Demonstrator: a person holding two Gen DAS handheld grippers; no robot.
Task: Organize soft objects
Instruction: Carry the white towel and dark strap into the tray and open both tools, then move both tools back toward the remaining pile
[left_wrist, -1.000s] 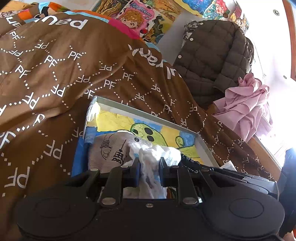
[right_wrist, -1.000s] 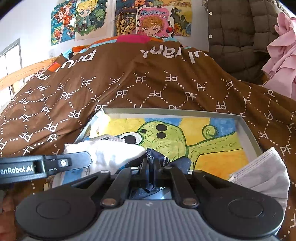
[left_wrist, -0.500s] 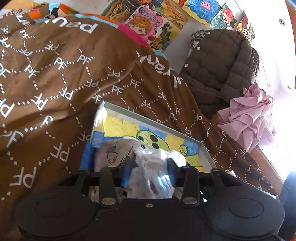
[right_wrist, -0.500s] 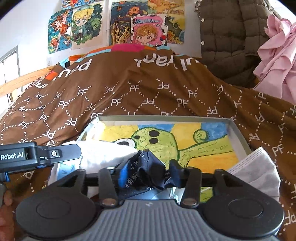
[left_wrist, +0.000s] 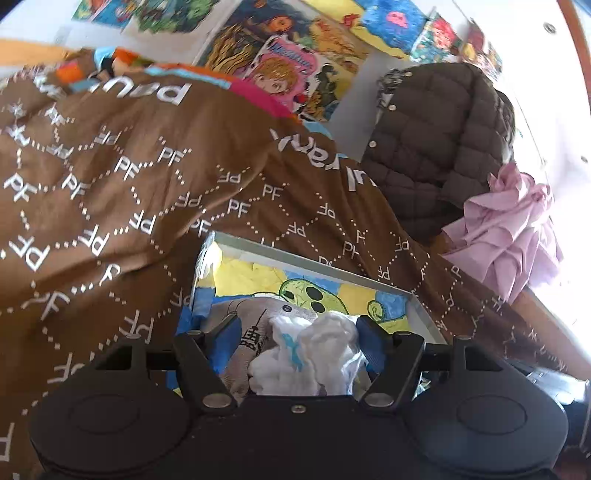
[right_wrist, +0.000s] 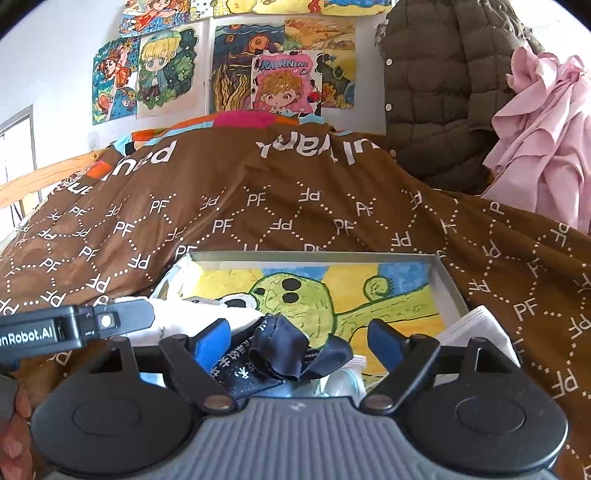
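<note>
A shallow grey box (left_wrist: 314, 258) with a green cartoon drawing on its floor lies on the brown bedspread. In the left wrist view a crumpled white cloth with blue marks (left_wrist: 314, 358) lies on a grey printed sock (left_wrist: 247, 325) in the box. My left gripper (left_wrist: 299, 332) is opening around the white cloth, and its pads no longer squeeze it. In the right wrist view a dark navy cloth with white characters (right_wrist: 280, 350) lies loose between the opening jaws of my right gripper (right_wrist: 297, 339), with gaps on both sides. A finger (right_wrist: 122, 317) of the left gripper reaches in from the left.
A white face mask (right_wrist: 476, 328) hangs over the box's right rim (right_wrist: 448, 288). The brown bedspread (right_wrist: 295, 206) rises behind the box. A quilted brown jacket (right_wrist: 436, 92) and a pink garment (right_wrist: 546, 129) hang at the back right. Drawings (right_wrist: 284, 85) cover the wall.
Both grippers were shut on their cloths, the left on the white one and the right on the navy one. Both have spread their jaws wide and the cloths now lie loose in the box.
</note>
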